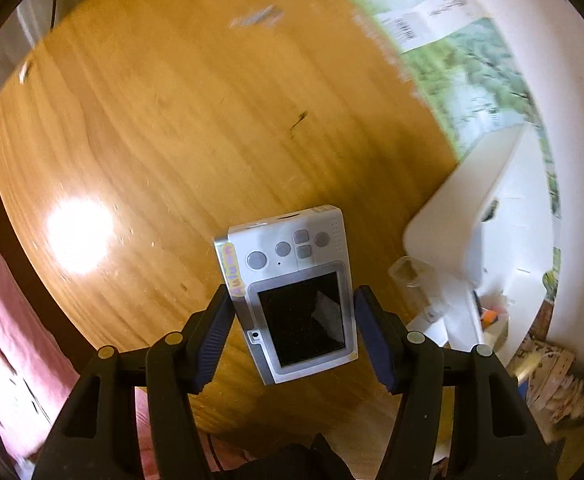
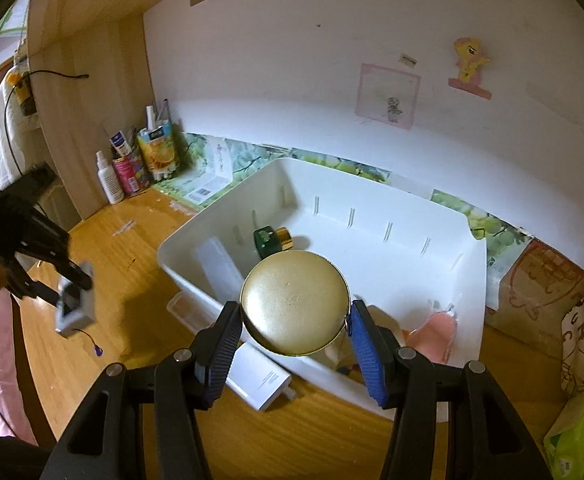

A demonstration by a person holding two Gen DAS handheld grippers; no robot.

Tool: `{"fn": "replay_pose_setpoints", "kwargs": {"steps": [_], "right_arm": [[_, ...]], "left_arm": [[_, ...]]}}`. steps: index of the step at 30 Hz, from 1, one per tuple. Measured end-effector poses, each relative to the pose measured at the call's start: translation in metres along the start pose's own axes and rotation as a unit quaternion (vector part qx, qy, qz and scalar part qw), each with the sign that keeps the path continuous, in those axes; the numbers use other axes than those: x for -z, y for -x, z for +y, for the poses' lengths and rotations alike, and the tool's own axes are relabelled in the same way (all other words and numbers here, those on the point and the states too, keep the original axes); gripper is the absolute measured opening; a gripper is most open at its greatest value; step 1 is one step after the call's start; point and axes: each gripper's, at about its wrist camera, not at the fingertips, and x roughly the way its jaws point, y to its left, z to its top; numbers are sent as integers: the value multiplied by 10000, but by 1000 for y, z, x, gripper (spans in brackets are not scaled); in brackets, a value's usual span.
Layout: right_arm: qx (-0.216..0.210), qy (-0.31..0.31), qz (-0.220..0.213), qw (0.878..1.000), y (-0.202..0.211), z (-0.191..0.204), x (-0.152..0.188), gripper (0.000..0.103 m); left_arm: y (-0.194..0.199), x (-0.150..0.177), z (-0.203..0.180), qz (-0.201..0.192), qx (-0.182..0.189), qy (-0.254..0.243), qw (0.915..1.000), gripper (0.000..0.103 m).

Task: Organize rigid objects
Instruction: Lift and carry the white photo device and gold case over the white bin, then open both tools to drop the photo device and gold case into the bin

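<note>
My right gripper [image 2: 294,334] clamps the gold tin [image 2: 295,302], right above the bin's [image 2: 372,184] near wall. Left gripper [image 1: 294,338] pinches the camera [image 1: 292,292], long axis along its fingers, bin off right.

"Autumn" sticker on camera [image 1: 292,300]

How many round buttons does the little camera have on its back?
3 on the small digital camera, above its screen: one at the left, one in the middle, one at the right.
</note>
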Motion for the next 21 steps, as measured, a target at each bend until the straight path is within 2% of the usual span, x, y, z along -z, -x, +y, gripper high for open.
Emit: {"fn": "replay_pose_setpoints", "kwargs": {"steps": [1, 4, 9, 13, 16, 21], "right_arm": [[1, -21, 28, 10000, -3, -2, 0, 55], [67, -35, 32, 10000, -7, -5, 0, 55], [42, -121, -36, 9999, -10, -13, 1, 55], [45, -132, -77, 9999, -12, -17, 3, 55], [45, -139, -108, 9998, -12, -21, 6, 55], [52, -196, -161, 9997, -13, -29, 10, 55]], "left_arm": [[7, -8, -12, -72, -15, -68, 10000, 64], [23, -5, -30, -307, -20, -307, 9991, 64], [49, -4, -65, -753, 248, -747, 9940, 64], [62, 1, -89, -1178, 534, -1124, 9852, 64], [66, 6, -106, -1417, 619, -1410, 9779, 64], [63, 20, -135, -1811, 694, -2034, 9597, 64]]}}
